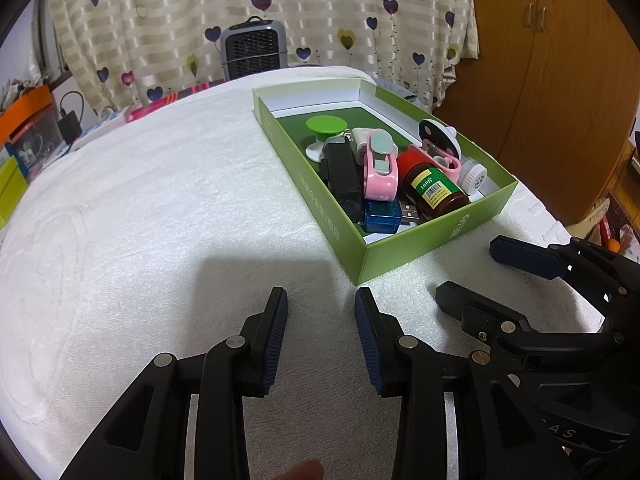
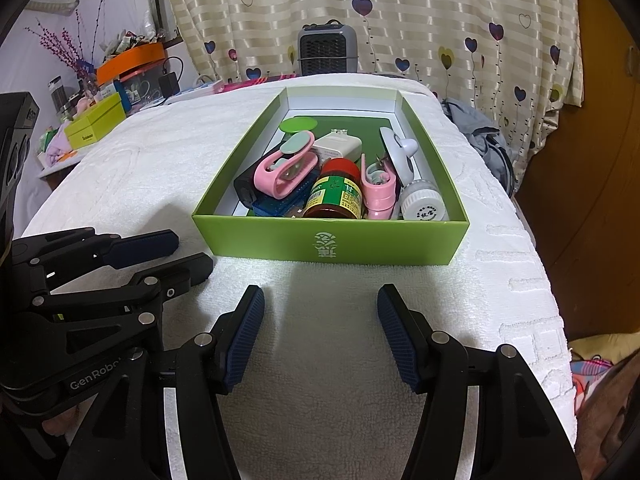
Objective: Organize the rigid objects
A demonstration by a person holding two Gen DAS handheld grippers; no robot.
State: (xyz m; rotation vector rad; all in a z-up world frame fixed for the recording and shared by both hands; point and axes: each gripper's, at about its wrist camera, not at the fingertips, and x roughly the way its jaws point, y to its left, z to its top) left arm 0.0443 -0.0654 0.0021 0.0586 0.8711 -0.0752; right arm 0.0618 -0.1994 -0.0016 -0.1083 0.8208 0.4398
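Green box full, both tongs empty.

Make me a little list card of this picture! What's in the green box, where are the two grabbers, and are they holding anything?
surface: white towel
container: green box, open top, on the towel
in the box: brown bottle with red cap, lying down; two pink clips; blue see-through USB gadget; black stick; white jar; green round knob
left gripper: open, empty, over the towel in front of the box
right gripper: open, empty, facing the box
loose things on the towel: none seen
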